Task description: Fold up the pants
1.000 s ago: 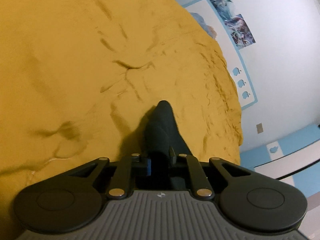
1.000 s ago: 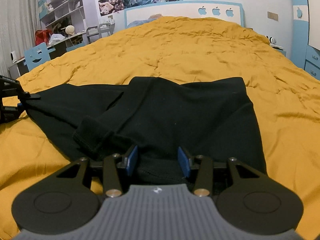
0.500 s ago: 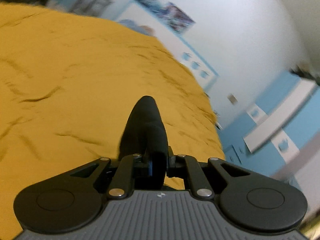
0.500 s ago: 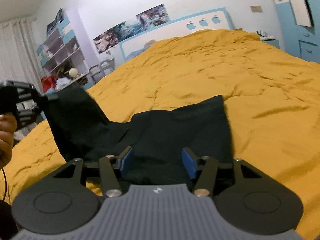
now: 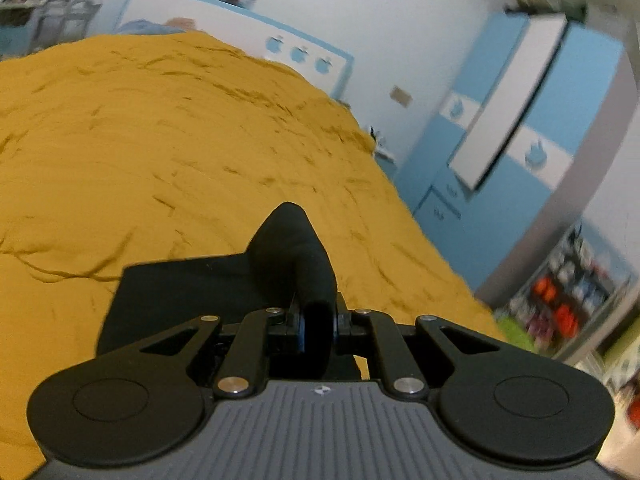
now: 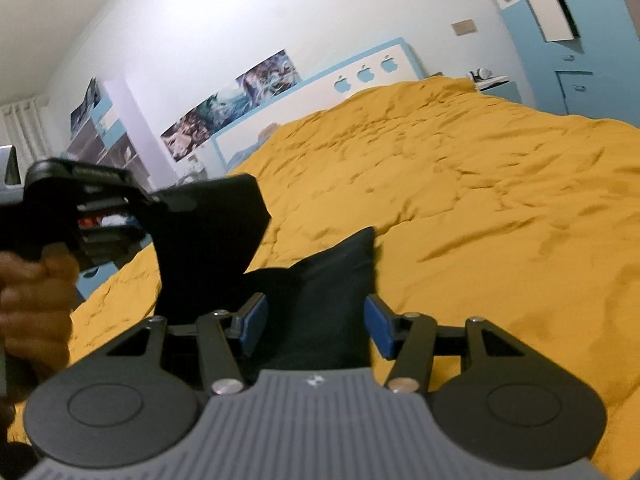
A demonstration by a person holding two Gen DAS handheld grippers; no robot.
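Observation:
The black pants (image 6: 320, 300) hang lifted above the yellow bedspread (image 6: 480, 208). My left gripper (image 5: 318, 328) is shut on a bunched fold of the pants (image 5: 296, 256); it also shows in the right wrist view (image 6: 156, 204), held by a hand at the left, with a flap of cloth hanging from it. My right gripper (image 6: 316, 324) has its blue pads (image 6: 380, 328) spread wide, with black cloth lying between them; the pads do not press on it.
A white and blue headboard (image 6: 360, 76) stands at the far end of the bed. A blue and white wardrobe (image 5: 520, 128) stands to the right. Shelves (image 6: 104, 144) stand at the far left.
Both grippers have risen and the pants have come up off the bedspread. The left gripper has swung toward the right, carrying its fold of cloth. The right gripper's pads stay spread.

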